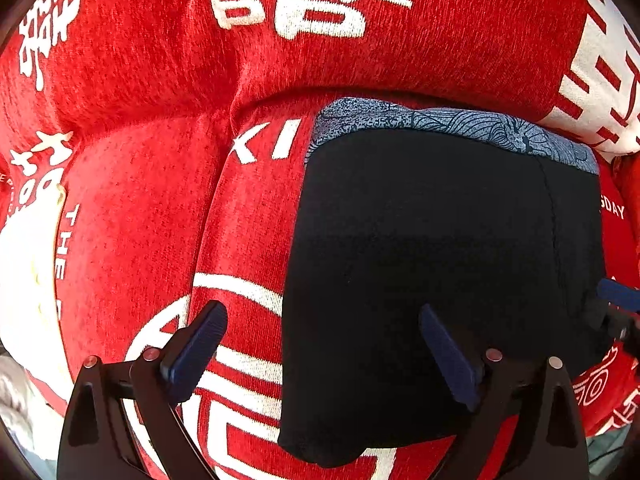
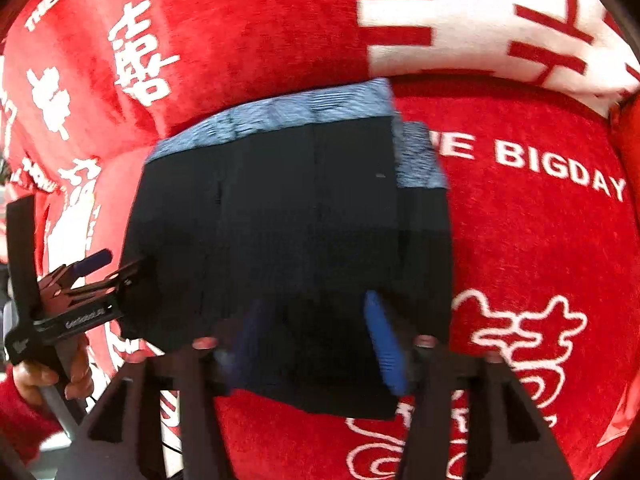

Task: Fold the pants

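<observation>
Left wrist view first: the pants (image 1: 440, 280) lie folded into a compact dark rectangle on a red blanket (image 1: 140, 208) printed with white characters and lettering. A blue patterned waistband (image 1: 460, 128) runs along the far edge of the bundle. The left gripper (image 1: 320, 344) sits low at the near edge, jaws spread wide and holding nothing: one blue pad over the red cloth, the other over the dark fabric. At the right border of this view a blue fingertip of the right gripper (image 1: 618, 296) pokes in beside the pants' right edge.

Over to the right wrist view, and it's blurred, so detail is soft. The pants (image 2: 288, 240) show again as a dark block with the blue waistband (image 2: 280, 116) at the far side, and a second layer of it peeks out at the right corner. The right gripper (image 2: 316, 340) hovers over the near edge, jaws apart, with nothing pinched between the blue pads. On the left, the left gripper (image 2: 116, 266) meets the pants' left side, held by a hand (image 2: 52, 372) in a red sleeve. White words reading BIGDAY cross the blanket (image 2: 540, 240) to the right of the bundle.
</observation>
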### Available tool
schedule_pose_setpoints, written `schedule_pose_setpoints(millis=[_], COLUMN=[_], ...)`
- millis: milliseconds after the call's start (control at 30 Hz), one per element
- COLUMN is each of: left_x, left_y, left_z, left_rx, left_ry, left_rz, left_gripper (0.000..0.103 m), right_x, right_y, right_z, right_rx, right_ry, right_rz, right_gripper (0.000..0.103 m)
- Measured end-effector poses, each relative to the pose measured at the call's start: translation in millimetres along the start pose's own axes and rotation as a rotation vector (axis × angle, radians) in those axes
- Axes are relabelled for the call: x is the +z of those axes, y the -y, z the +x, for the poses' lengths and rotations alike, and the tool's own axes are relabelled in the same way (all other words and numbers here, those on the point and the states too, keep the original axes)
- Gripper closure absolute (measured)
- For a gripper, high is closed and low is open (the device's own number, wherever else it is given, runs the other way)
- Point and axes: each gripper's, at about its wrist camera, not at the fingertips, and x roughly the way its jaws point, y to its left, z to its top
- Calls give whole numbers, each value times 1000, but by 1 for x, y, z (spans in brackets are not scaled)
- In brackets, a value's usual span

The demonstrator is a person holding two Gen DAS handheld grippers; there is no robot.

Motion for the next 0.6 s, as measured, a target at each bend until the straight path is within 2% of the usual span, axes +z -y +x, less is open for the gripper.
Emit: schedule_pose_setpoints(millis=[33,100,200,433,533,600], left_x=[0,2,3,5,5,5], left_y=[0,-2,-5,-4,-3,-2], left_z=[0,1,4,5,5,5], left_rx=[-2,4,-8,0,3,7], left_ry=[-5,-13,-23,-27,-30,-29], left_rz=[-1,-4,-7,5,8,13], left_gripper=[6,1,1,1,1,1], right_x=[-1,-3,-4,-4,-5,-6], right_y=[-7,-17,-24,-11,1,5], right_z=[2,4,6,-1,-5,-6], right_rx=[-15,-63,-98,-115,-90,-110], right_ry=[-1,-2,-2,-5,-3,-11], right_rz=[-29,-72,-99,-31,15,32], right_gripper=[25,24,24,24,24,23])
